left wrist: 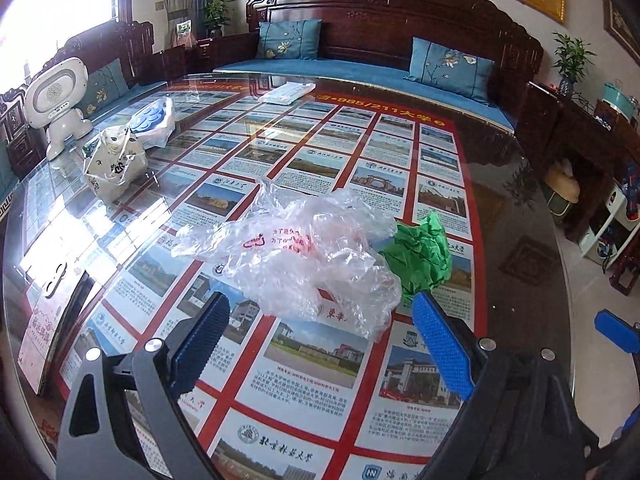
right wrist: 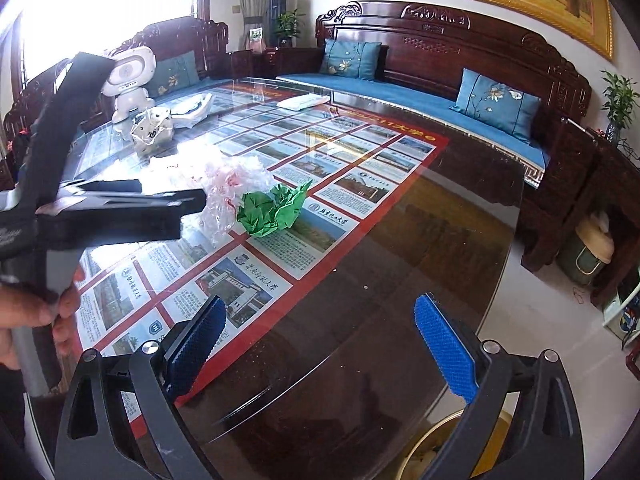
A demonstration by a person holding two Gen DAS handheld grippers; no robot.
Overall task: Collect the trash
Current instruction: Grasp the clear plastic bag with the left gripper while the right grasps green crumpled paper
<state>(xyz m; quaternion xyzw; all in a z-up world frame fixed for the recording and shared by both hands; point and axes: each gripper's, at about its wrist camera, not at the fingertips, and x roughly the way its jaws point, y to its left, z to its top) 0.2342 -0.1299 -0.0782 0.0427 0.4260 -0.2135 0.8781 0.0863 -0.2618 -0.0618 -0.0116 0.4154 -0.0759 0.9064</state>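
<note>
A crumpled clear plastic bag with red print lies on the glass table, with a crumpled green paper touching its right side. My left gripper is open and empty, its blue pads just short of the bag's near edge. In the right wrist view the same bag and green paper lie left of centre. My right gripper is open and empty over bare dark glass, well short of them. The left gripper's body shows at the left, held by a hand.
A white patterned bag, a blue-and-white bag and a white toy robot stand at the table's far left. A white packet lies at the far edge. A booklet lies near left. Wooden sofas surround the table.
</note>
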